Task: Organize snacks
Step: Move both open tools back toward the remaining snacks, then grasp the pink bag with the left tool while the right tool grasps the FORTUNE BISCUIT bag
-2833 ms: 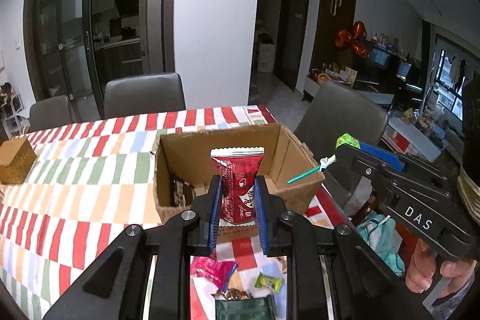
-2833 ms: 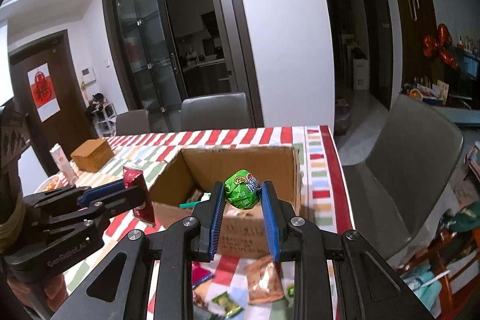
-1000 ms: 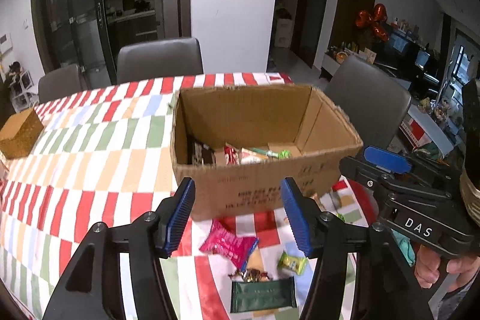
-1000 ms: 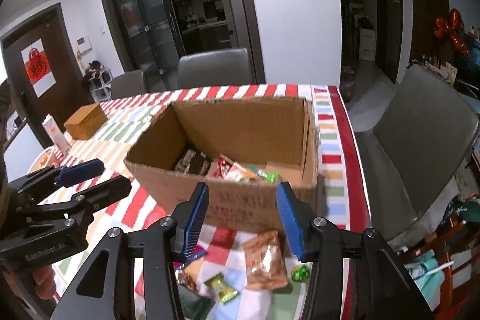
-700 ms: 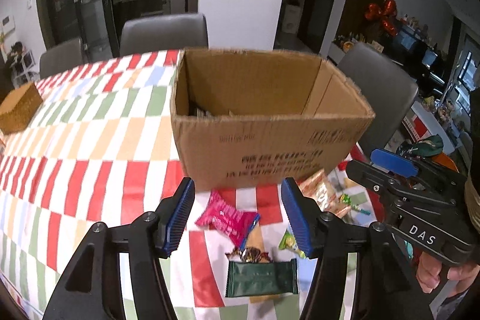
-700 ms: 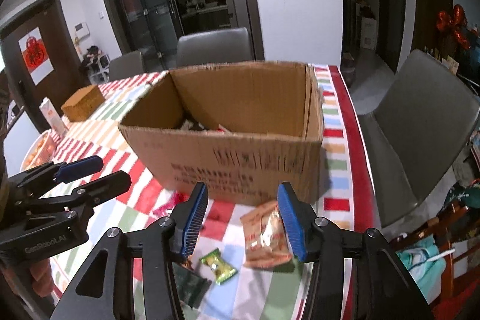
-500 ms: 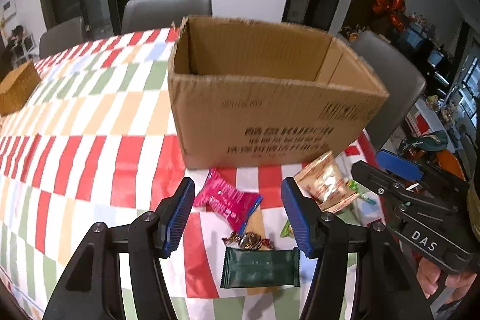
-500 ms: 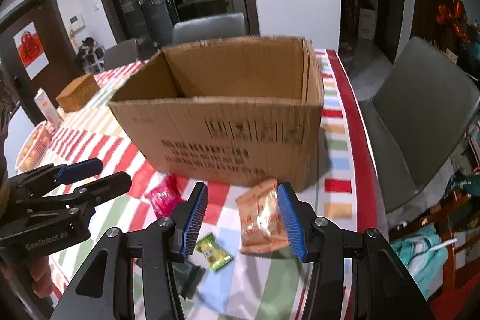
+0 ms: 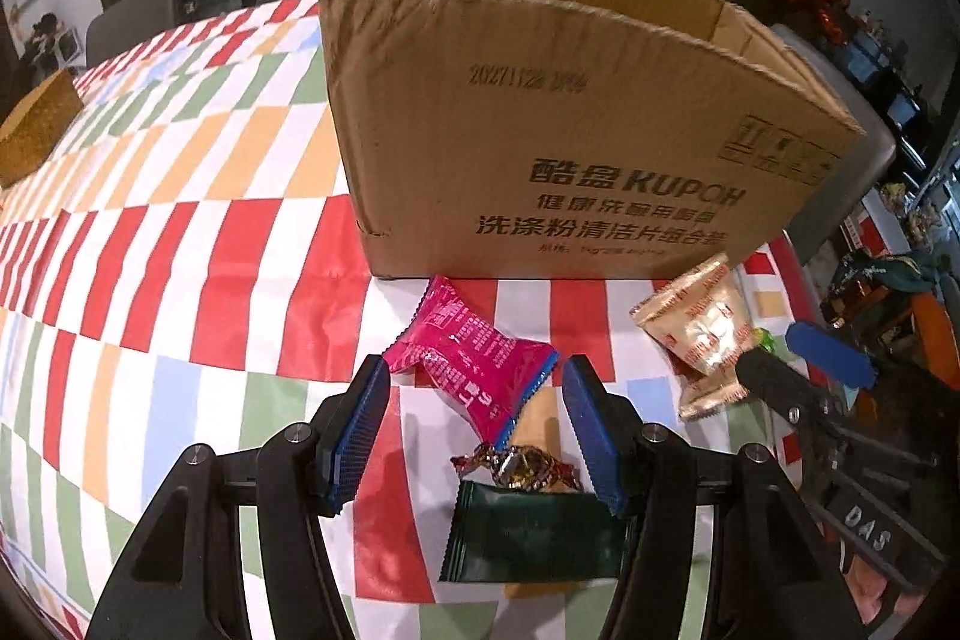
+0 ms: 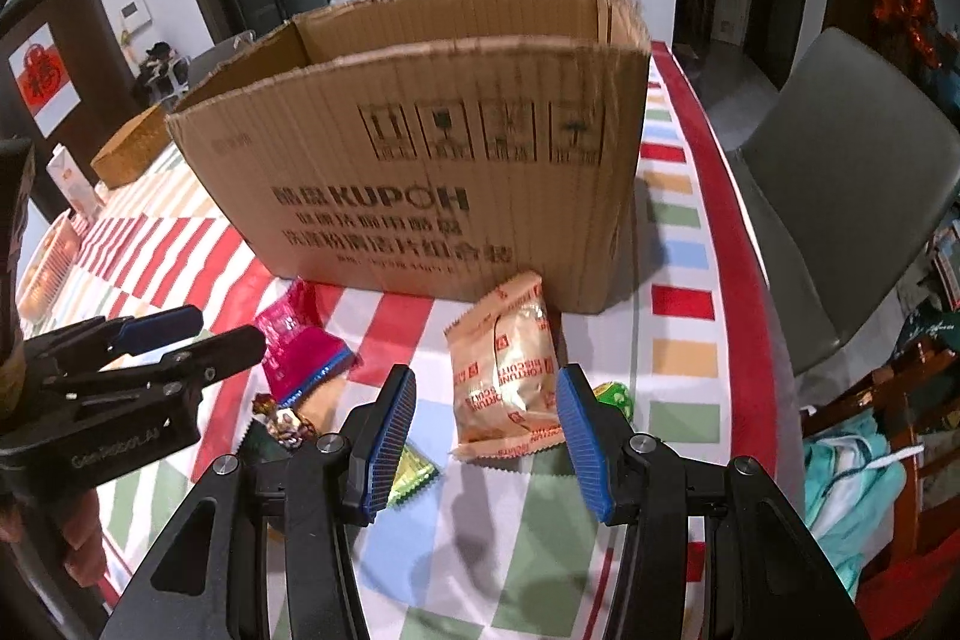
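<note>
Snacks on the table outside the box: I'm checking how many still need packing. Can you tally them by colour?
Pink packet: 1
Orange-tan biscuit packet: 1
Dark green packet: 1
Small yellow-green packet: 1
Green round candy: 1
Red-and-gold foil candy: 1
Total: 6

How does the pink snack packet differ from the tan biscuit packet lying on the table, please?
The pink snack packet is glossy magenta with a blue edge; the tan biscuit packet is pale orange with red print. The pink one lies before the left tongs, the tan one before the right tongs. Both lie flat near the cardboard box.
</note>
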The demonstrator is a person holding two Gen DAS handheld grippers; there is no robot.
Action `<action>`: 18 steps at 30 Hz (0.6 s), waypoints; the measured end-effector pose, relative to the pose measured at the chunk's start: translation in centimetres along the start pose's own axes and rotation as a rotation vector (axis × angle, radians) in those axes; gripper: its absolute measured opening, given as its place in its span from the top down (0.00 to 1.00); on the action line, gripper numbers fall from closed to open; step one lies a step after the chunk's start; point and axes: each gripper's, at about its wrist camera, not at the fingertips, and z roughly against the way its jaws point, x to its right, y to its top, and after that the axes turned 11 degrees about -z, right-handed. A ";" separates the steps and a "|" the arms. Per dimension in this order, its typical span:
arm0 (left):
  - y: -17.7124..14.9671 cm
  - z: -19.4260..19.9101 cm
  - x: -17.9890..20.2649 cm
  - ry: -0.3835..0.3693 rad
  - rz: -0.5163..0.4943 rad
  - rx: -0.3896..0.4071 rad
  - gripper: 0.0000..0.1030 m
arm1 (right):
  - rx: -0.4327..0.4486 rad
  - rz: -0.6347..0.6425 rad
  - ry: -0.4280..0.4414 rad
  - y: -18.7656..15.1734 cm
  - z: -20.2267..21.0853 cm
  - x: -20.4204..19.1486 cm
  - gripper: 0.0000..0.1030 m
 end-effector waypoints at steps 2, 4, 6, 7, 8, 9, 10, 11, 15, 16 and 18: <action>0.3 -0.7 -0.1 0.001 0.021 -0.012 0.43 | -0.010 0.000 0.000 -0.1 -0.4 0.1 0.52; 0.4 -1.3 -0.4 0.002 0.047 -0.024 0.43 | -0.018 0.002 -0.004 -0.1 -0.9 0.1 0.52; 0.6 -2.1 -0.6 0.001 0.075 -0.044 0.43 | -0.024 0.003 -0.007 -0.1 -1.3 0.1 0.48; 0.7 -2.4 -0.7 0.001 0.082 -0.047 0.43 | -0.024 0.004 -0.010 -0.1 -1.5 0.1 0.45; 0.8 -2.7 -0.9 0.002 0.093 -0.054 0.43 | -0.023 0.007 -0.013 0.0 -1.7 0.0 0.45; 0.9 -3.0 -1.0 0.005 0.100 -0.058 0.43 | -0.024 0.010 -0.016 0.0 -1.9 0.0 0.45; 1.0 -3.3 -1.1 0.005 0.107 -0.062 0.43 | -0.025 0.011 -0.018 0.1 -2.1 0.0 0.45; 1.1 -3.7 -1.3 0.005 0.117 -0.068 0.43 | -0.029 0.012 -0.019 0.2 -2.3 0.0 0.45; 1.2 -4.8 -1.7 0.010 0.136 -0.082 0.43 | -0.046 0.013 -0.025 0.3 -3.4 -0.1 0.45; 1.2 -5.1 -2.0 0.008 0.141 -0.080 0.42 | -0.050 0.015 -0.027 0.3 -3.6 -0.1 0.45; 1.4 -5.4 -2.4 0.001 0.150 -0.079 0.42 | -0.051 0.020 -0.033 0.2 -3.8 -0.3 0.45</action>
